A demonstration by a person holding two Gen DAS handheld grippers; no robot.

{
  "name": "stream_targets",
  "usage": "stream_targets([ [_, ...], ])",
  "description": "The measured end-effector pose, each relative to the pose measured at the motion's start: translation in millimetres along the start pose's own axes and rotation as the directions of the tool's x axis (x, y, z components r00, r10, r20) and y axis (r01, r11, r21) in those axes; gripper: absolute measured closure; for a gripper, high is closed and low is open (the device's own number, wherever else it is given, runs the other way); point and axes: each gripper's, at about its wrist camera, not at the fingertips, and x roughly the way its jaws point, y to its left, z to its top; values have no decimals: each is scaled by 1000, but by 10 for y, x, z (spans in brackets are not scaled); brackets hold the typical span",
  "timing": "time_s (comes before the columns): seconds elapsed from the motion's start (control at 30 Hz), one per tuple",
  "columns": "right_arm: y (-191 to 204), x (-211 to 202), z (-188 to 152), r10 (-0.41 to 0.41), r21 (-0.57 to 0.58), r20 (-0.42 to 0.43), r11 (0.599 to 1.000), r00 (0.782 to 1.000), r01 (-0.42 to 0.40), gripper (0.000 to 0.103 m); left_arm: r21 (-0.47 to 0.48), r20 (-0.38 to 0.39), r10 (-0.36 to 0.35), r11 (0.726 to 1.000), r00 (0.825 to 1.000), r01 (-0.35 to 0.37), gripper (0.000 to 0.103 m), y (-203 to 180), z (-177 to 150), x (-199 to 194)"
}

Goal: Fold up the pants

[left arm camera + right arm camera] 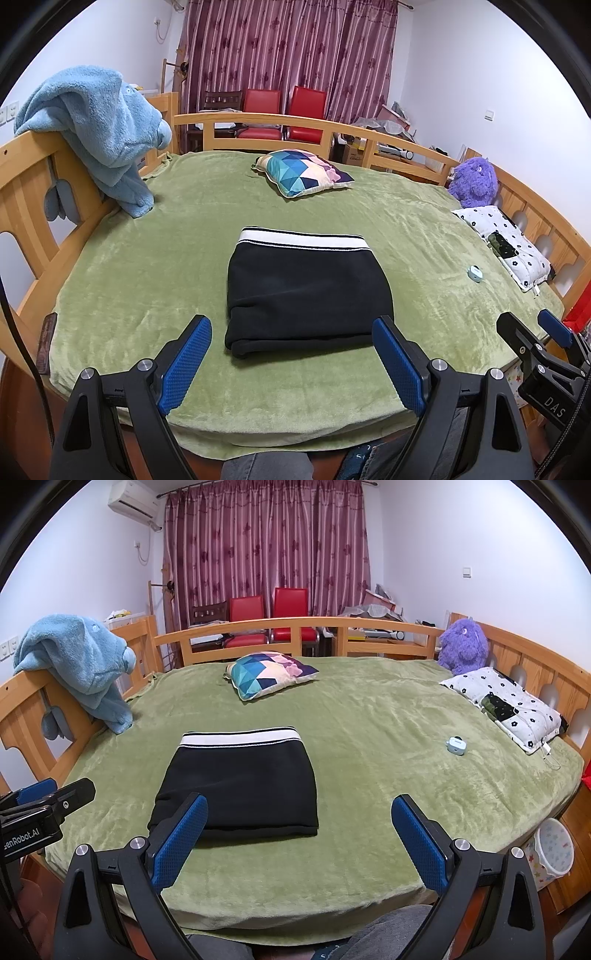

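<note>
Pants [308,291]: black, folded into a compact rectangle on the bed [147,280], white waistband outermost; folding looks complete. Left gripper [291,365] and right gripper [299,845]: both spread wide, empty, clear of the cloth.

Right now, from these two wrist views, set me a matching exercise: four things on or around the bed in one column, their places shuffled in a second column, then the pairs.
Things:
1. black pants
2. blue fleece blanket
3. purple plush toy
4. patterned cushion

Places:
A. far right corner, by the wooden rail
B. draped over the left rail
C. folded, near edge of the green bedspread
D. flat, towards the far end of the bed

Pairs: 1-C, 2-B, 3-A, 4-D
</note>
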Motion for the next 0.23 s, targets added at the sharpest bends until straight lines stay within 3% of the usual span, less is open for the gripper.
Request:
stream_targets([
  [0.23,38,5,12,3,1,0,1000,1000,-3,4,-1,2,-1,1000,1000,1,15,-9,-4,7],
])
